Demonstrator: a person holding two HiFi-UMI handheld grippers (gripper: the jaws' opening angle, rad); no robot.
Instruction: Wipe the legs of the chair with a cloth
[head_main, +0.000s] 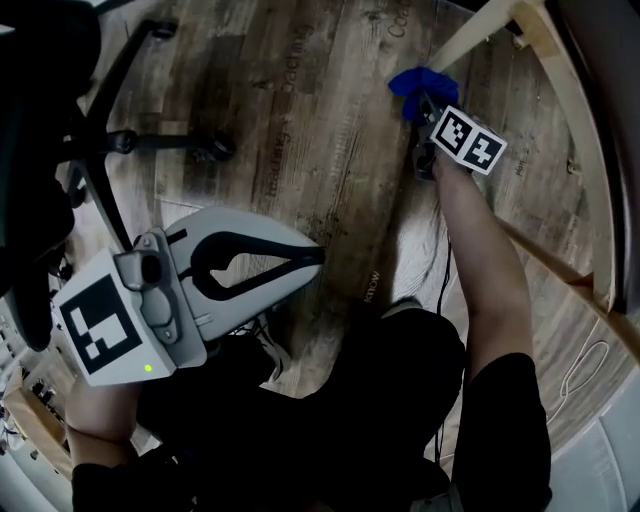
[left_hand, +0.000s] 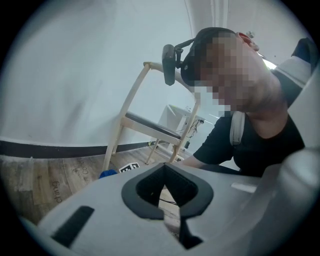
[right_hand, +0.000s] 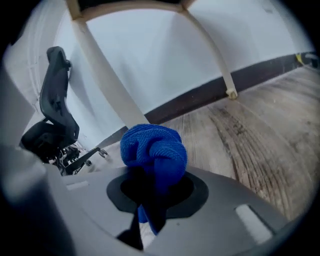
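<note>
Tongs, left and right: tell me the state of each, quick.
Left tongs: closed, nothing in them.
Right tongs: closed on the blue cloth.

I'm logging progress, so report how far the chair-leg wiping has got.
Done: the blue cloth is picked up, clamped in the right tool. In hand: it sits at the foot of one wooden chair leg. Left: the other legs; nothing shows which are already wiped. The left tool is shut, empty, held back.
</note>
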